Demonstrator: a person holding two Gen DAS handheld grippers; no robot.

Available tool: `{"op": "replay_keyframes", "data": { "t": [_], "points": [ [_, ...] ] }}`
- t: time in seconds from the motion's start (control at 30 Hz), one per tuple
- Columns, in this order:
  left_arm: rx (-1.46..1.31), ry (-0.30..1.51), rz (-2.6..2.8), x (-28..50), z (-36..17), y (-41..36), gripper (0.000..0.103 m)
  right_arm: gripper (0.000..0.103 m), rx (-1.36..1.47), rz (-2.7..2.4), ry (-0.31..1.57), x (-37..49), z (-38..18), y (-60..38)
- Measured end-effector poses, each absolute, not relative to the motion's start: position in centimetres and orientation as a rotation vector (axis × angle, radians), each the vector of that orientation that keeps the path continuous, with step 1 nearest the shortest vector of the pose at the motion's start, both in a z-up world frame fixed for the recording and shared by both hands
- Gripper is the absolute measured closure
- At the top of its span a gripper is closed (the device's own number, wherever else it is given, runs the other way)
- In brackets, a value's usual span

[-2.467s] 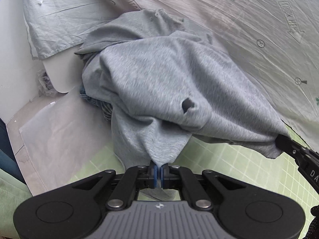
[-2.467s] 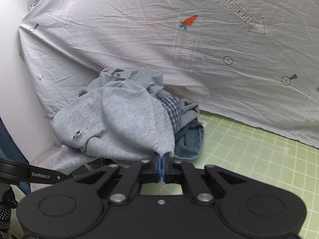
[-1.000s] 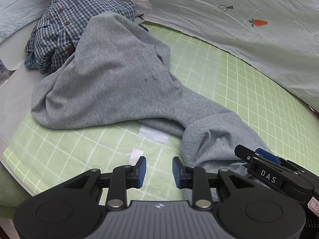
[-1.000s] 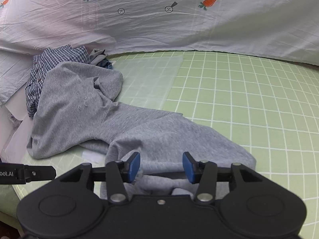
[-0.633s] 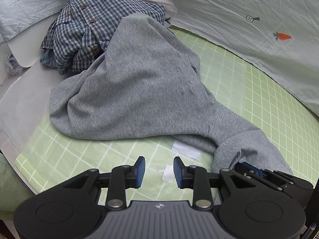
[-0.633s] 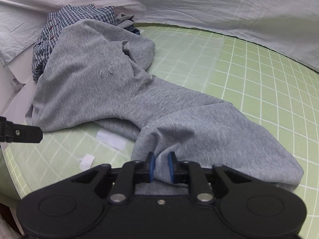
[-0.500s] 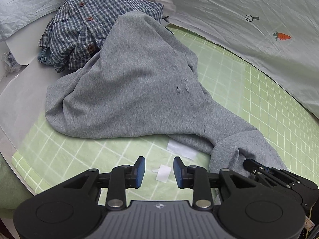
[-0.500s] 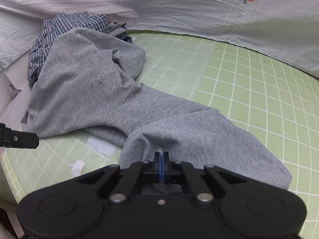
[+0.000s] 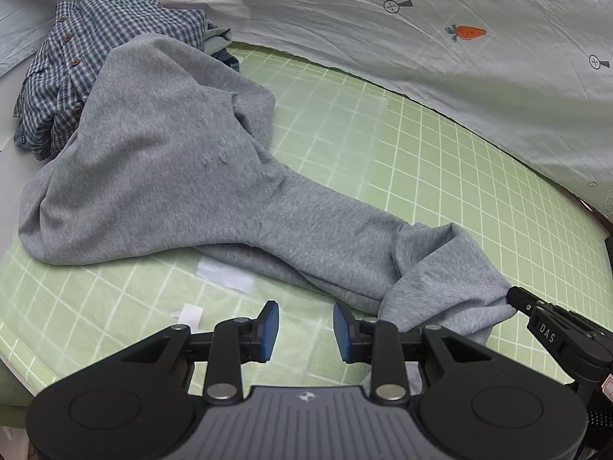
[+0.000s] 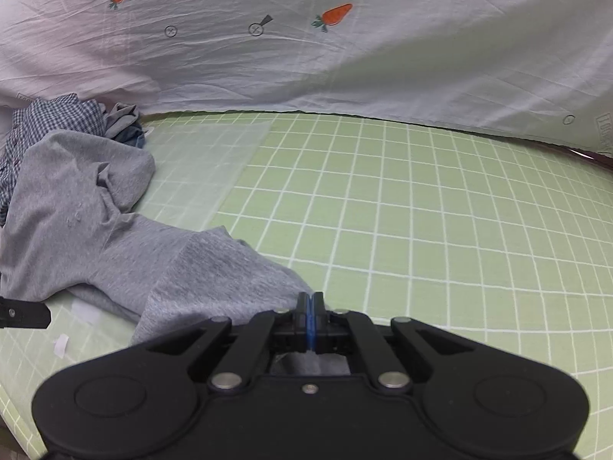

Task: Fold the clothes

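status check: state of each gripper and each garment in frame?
left gripper: open, empty, over the mat
right gripper: shut on grey sweatshirt edge
grey sweatshirt: unfolded, rumpled, stretched across the mat
plaid shirt: crumpled in the pile, partly under the sweatshirt

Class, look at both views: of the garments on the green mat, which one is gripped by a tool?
The grey sweatshirt: the right tool is shut on its edge, while the checked shirt lies untouched behind it.
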State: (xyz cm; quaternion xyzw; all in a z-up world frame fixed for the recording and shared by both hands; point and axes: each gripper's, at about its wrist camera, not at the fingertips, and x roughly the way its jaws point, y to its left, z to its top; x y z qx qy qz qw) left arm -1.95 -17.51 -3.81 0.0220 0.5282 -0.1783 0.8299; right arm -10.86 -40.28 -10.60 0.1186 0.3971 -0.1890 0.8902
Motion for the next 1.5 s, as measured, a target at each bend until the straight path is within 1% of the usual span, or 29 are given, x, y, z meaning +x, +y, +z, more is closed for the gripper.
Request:
{"op": "replay_keyframes", "data": {
  "t": [0.23, 0.33, 0.4, 0.43, 0.47, 0.53, 0.6, 0.7, 0.73, 0.77, 0.83, 0.87, 0.9, 0.93, 0.97, 1.0, 1.03, 1.3, 1.4, 1.5],
  "points": [
    [0.078, 1.12, -0.395, -3.3, -3.9, -19.0, 0.069, 0.103, 0.294, -0.672, 0.812, -15.9, -10.4, -46.7],
    [0.082, 1.128, -0.381, -3.3, -4.1, -18.4, 0.069, 0.102, 0.352, -0.72, 0.809, -17.0, -10.8, -47.1],
    [0.081, 1.133, -0.37, -3.3, -4.2, -17.8, 0.069, 0.095, 0.35, -0.718, 0.798, -16.9, -10.7, -46.0],
    [0.081, 1.135, -0.367, -3.3, -4.2, -17.6, 0.069, 0.09, 0.351, -0.709, 0.79, -16.8, -10.5, -45.5],
    [0.083, 1.136, -0.367, -3.3, -4.2, -17.3, 0.069, 0.078, 0.356, -0.692, 0.777, -16.6, -10.3, -44.9],
    [0.087, 1.139, -0.368, -3.3, -4.3, -16.7, 0.069, 0.067, 0.359, -0.642, 0.754, -16.1, -9.7, -43.4],
    [0.092, 1.139, -0.369, -3.3, -4.4, -16.0, 0.068, 0.065, 0.362, -0.579, 0.751, -15.2, -9.5, -41.7],
    [0.094, 1.136, -0.356, -3.2, -4.5, -14.7, 0.066, 0.056, 0.365, -0.491, 0.769, -13.9, -9.9, -39.1],
    [0.093, 1.135, -0.348, -3.1, -4.5, -14.2, 0.065, 0.05, 0.358, -0.467, 0.79, -13.4, -10.3, -38.2],
    [0.091, 1.135, -0.34, -3.1, -4.4, -13.8, 0.064, 0.048, 0.351, -0.448, 0.813, -12.9, -10.7, -37.5],
    [0.086, 1.136, -0.326, -3.1, -4.4, -12.9, 0.064, 0.05, 0.343, -0.417, 0.856, -12.3, -11.5, -36.1],
    [0.084, 1.137, -0.321, -3.1, -4.4, -12.5, 0.064, 0.058, 0.342, -0.404, 0.869, -12.3, -11.7, -35.8],
    [0.081, 1.141, -0.318, -3.2, -4.5, -12.3, 0.064, 0.067, 0.339, -0.399, 0.871, -12.4, -11.8, -35.7],
    [0.078, 1.145, -0.315, -3.2, -4.7, -12.1, 0.064, 0.091, 0.335, -0.395, 0.873, -12.6, -11.8, -35.5],
    [0.075, 1.149, -0.313, -3.2, -4.8, -12.0, 0.064, 0.099, 0.334, -0.393, 0.871, -12.7, -11.8, -35.5],
    [0.07, 1.153, -0.31, -3.2, -4.9, -11.9, 0.064, 0.099, 0.344, -0.402, 0.857, -13.0, -11.6, -35.8],
    [0.065, 1.158, -0.306, -3.1, -5.0, -11.9, 0.064, 0.102, 0.355, -0.415, 0.841, -13.4, -11.3, -36.3],
    [0.015, 1.144, -0.289, -2.9, -4.6, -12.9, 0.064, 0.102, 0.352, -0.632, 0.709, -16.6, -8.3, -42.9],
    [0.012, 1.148, -0.285, -2.9, -4.8, -13.4, 0.064, 0.102, 0.32, -0.802, 0.684, -19.0, -7.9, -47.2],
    [-0.008, 1.157, -0.25, -2.4, -5.1, -12.9, 0.064, 0.102, 0.364, -0.88, 0.68, -20.9, -8.3, -49.9]
  ]
}}
